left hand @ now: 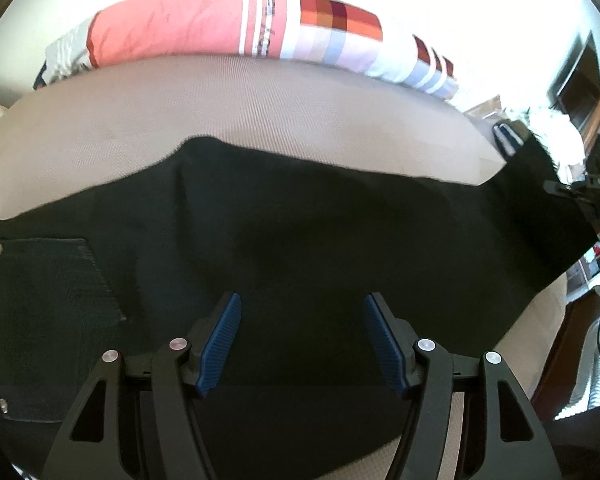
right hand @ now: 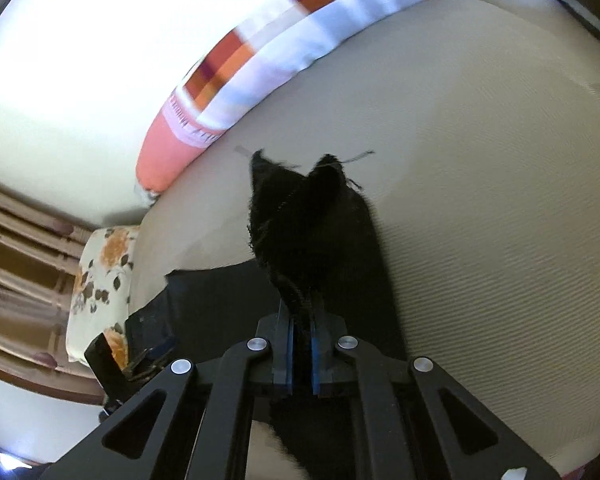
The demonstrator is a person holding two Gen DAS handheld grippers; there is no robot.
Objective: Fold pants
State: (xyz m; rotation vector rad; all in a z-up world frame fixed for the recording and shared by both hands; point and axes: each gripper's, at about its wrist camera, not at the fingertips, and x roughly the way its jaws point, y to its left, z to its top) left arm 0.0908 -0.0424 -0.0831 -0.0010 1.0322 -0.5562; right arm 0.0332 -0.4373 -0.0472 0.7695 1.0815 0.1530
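Black pants (left hand: 300,232) lie across a beige bed, with a back pocket (left hand: 56,292) at the left. My left gripper (left hand: 302,344) hovers open over the pants' middle, its blue pads (left hand: 220,344) apart with nothing pinched. In the right wrist view my right gripper (right hand: 302,320) is shut on the frayed leg end of the pants (right hand: 304,216), which stands up bunched above the pads. In the left wrist view the same right gripper (left hand: 592,184) lifts that leg end at the far right.
A coral and checked bolster pillow (left hand: 228,24) runs along the bed's far edge. A floral pillow (right hand: 100,284) sits at the left in the right wrist view. Beige bedsheet (right hand: 480,200) spreads around the pants. Furniture and cables show at the right edge (left hand: 584,80).
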